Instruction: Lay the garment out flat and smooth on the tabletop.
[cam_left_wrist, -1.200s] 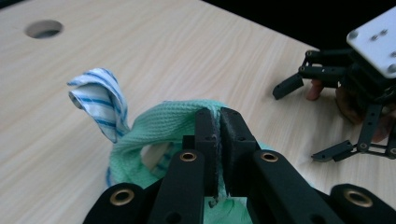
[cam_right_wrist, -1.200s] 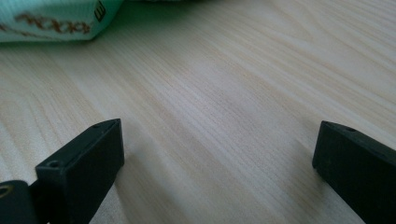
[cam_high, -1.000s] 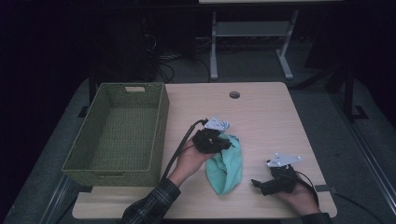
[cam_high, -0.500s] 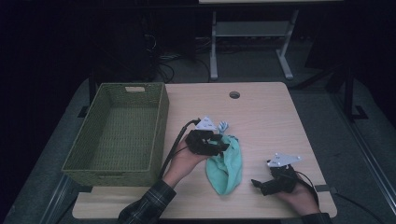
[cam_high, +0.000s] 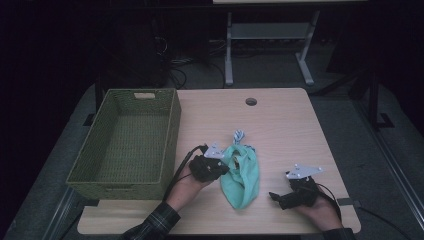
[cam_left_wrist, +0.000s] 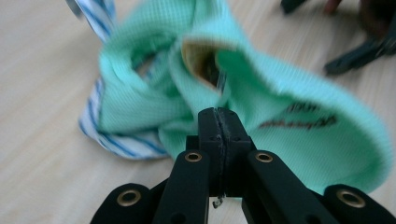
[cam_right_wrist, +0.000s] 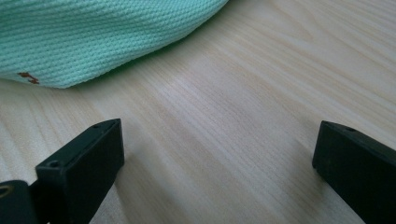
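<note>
A crumpled mint-green cloth (cam_high: 242, 177) lies on the wooden table (cam_high: 280, 130), with a blue-and-white striped piece (cam_high: 239, 135) poking out at its far end. My left gripper (cam_high: 225, 170) rests against the cloth's left edge. Its jaws have just been closing. In the left gripper view they stand pressed together (cam_left_wrist: 218, 114) at a fold of the green cloth (cam_left_wrist: 280, 102), and I see no fabric between them. The striped piece (cam_left_wrist: 100, 130) lies to the left. My right gripper (cam_high: 274, 196) sits to the right of the cloth, open (cam_right_wrist: 215, 149) over bare wood, the cloth's edge (cam_right_wrist: 93, 32) ahead of it.
A green woven basket (cam_high: 170, 135) with nothing in it stands along the table's left side, close to the left hand. A round cable hole (cam_high: 251, 101) sits near the far edge. A grey stand's legs (cam_high: 305, 75) rise behind the table.
My left gripper has slid toward the near-left, off the top of the cloth to its left edge, uncovering the striped piece. The right gripper has stayed put.
</note>
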